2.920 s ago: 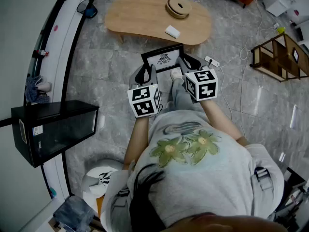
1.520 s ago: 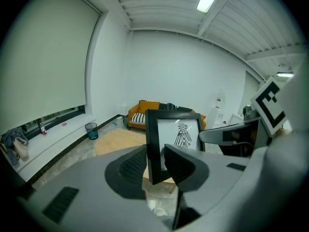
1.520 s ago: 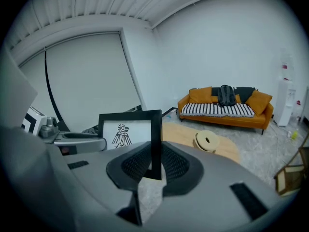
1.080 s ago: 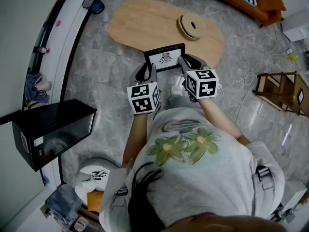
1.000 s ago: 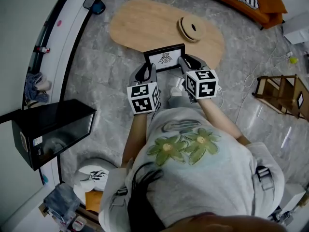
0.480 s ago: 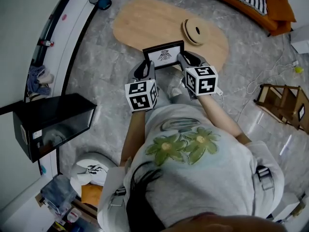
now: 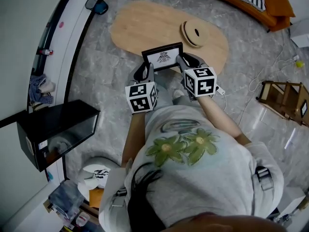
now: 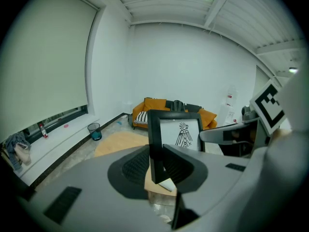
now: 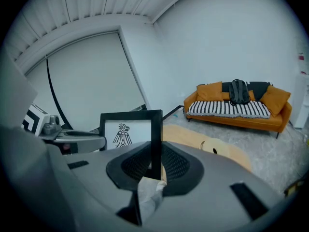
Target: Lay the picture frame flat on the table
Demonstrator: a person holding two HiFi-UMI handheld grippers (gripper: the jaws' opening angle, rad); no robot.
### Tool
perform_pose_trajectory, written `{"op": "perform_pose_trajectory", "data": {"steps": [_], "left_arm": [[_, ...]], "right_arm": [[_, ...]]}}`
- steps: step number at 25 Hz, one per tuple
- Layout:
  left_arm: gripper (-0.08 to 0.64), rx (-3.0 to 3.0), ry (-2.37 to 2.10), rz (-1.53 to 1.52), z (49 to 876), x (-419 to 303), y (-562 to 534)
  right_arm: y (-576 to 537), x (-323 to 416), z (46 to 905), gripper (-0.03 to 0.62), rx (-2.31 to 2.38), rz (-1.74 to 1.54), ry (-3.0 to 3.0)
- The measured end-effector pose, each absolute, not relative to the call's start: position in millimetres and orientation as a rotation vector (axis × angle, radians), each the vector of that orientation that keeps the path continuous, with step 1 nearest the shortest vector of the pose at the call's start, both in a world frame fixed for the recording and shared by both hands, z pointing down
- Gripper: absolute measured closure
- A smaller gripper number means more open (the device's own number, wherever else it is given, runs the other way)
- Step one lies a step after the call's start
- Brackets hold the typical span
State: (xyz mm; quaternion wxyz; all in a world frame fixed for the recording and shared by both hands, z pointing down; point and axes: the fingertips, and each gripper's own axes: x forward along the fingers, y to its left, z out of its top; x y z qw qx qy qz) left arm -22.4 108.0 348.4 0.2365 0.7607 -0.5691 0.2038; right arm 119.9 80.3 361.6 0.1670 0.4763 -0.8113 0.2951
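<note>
A black picture frame (image 7: 162, 57) with a white print of a bird emblem is held upright between both grippers, in the air over the near edge of the oval wooden table (image 7: 140, 25). My left gripper (image 7: 145, 69) is shut on the frame's left side, where its pads (image 8: 136, 164) clamp the black bar (image 8: 155, 144). My right gripper (image 7: 181, 62) is shut on the right side, gripping the bar (image 9: 155, 134) the same way. Each gripper view shows the other gripper across the frame (image 8: 227, 135) (image 9: 77, 139).
A round wooden disc (image 7: 194, 33) lies on the table's right part. A small white object (image 8: 167, 184) shows on the table under the frame. A black cabinet (image 7: 55, 129) stands left, a wooden rack (image 7: 285, 98) right, an orange sofa (image 9: 239, 108) beyond, a bin (image 7: 96, 5) by the wall.
The person has carried the upright frame forward from short of the table until it overlaps the table's near edge. Both grips on it are unchanged.
</note>
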Motion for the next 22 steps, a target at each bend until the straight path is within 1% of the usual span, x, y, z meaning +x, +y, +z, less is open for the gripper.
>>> {"op": "perform_pose_trajectory", "data": {"steps": [22], "left_arm": [[0.463,2.179,-1.363,0.547,381.3,-60.4,-3.6]], "right_arm": [[-13.2,84.3,387.0,0.517,1.447,0.876,-2.186]]}}
